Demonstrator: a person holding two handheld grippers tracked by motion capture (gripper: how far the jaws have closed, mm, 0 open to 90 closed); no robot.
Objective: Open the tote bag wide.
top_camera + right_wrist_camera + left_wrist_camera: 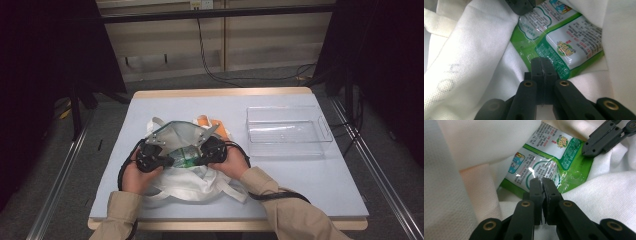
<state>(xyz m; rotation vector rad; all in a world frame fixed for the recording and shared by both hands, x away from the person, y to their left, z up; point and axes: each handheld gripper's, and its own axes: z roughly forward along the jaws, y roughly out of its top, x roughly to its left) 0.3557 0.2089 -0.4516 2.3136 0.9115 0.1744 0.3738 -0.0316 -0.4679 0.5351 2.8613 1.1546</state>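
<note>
The green-and-white plastic snack packet (544, 157) lies mid-frame in the mouth of the white cloth bag (200, 182); the left gripper (542, 182) and the right gripper (541, 62) each pinch one edge of it, jaws together; judging by this, lifting it to the clear plastic tray (287, 131), right of centre, remains.

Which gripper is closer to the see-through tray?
Right. The right gripper sits at the white bag, just left of the tray; the left gripper is farther left, across the green packet.
</note>
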